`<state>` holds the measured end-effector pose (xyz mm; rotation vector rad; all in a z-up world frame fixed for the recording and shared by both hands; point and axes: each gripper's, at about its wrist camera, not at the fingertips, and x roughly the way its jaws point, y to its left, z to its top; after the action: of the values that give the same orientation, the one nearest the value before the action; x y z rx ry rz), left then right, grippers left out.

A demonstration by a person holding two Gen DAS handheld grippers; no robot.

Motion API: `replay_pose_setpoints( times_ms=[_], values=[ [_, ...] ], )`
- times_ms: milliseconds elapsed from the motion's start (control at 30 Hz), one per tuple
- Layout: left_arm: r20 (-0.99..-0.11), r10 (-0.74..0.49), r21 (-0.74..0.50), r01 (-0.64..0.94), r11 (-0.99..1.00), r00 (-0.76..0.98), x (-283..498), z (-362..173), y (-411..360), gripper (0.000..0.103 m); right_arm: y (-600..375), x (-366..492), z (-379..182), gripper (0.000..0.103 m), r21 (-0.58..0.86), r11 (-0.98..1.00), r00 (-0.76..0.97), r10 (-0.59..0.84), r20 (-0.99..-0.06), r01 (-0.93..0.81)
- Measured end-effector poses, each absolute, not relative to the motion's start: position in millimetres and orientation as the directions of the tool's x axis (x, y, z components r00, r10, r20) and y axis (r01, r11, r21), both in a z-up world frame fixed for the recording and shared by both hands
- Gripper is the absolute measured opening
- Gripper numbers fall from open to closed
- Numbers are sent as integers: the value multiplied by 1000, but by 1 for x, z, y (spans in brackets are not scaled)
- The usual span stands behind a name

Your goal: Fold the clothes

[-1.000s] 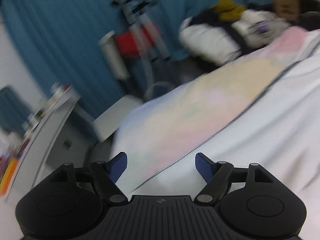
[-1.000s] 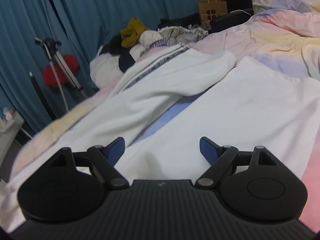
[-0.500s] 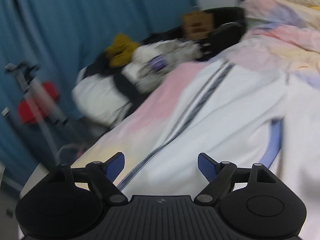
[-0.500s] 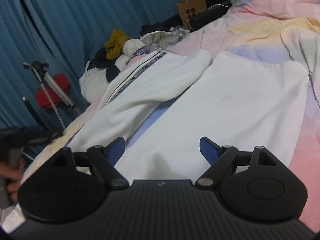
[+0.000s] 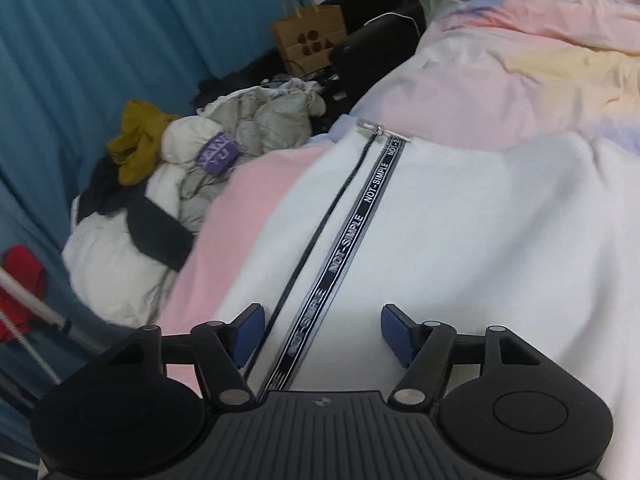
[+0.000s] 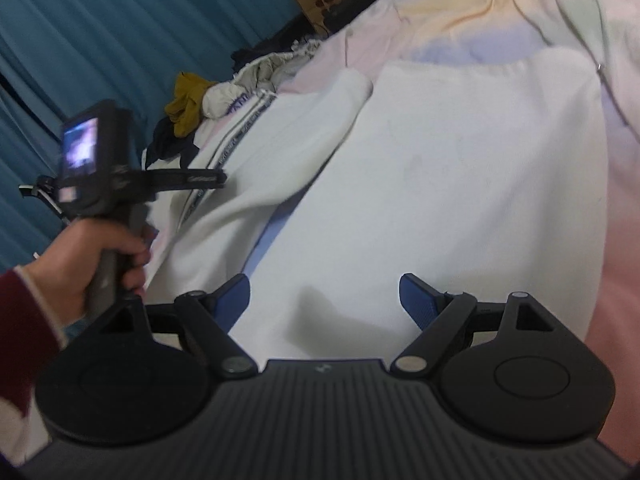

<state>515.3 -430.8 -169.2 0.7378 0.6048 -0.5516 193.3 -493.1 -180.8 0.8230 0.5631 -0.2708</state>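
Observation:
A white zip jacket (image 5: pixel 460 232) lies spread on the bed, with a black zipper and a "NOT-SIMPLE" tape (image 5: pixel 352 236) running down it. My left gripper (image 5: pixel 322 334) is open and empty just above the zipper edge. In the right wrist view the jacket body (image 6: pixel 460 184) and a folded-over sleeve (image 6: pixel 288 136) lie flat. My right gripper (image 6: pixel 324 300) is open and empty over the jacket's near edge. The left gripper (image 6: pixel 216 179) shows there too, held in a hand at the left.
A pastel duvet (image 5: pixel 540 60) covers the bed's far side. A heap of clothes (image 5: pixel 224 152) lies past the bed's left edge, with a brown paper bag (image 5: pixel 310 36) and blue curtains (image 5: pixel 120 40) behind. A red item on a stand (image 5: pixel 20 284) is at far left.
My left gripper has swung right, from the bed edge and curtains onto the jacket's zipper. My right gripper has tilted down closer over the jacket. The hand with the left gripper came into its view.

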Motion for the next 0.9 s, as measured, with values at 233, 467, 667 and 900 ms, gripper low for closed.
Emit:
replay_pose_setpoints(
  times_ms=[233, 467, 667, 900],
  values=[
    [-663, -263, 406, 632, 660, 701, 526, -179, -432, 18, -495, 205, -194, 83, 606, 654, 804, -6, -595, 453],
    [-654, -283, 422, 649, 633, 701, 514, -104, -418, 10, -489, 202, -188, 84, 611, 652, 805, 1, -593, 450],
    [-589, -218, 481, 554, 680, 778, 551, -69, -402, 9, -485, 208, -184, 84, 605, 662, 809, -5, -587, 443],
    [-574, -76, 505, 426, 751, 815, 590, -137, -393, 23, -485, 210, -188, 84, 579, 677, 806, -33, -592, 453]
  ],
)
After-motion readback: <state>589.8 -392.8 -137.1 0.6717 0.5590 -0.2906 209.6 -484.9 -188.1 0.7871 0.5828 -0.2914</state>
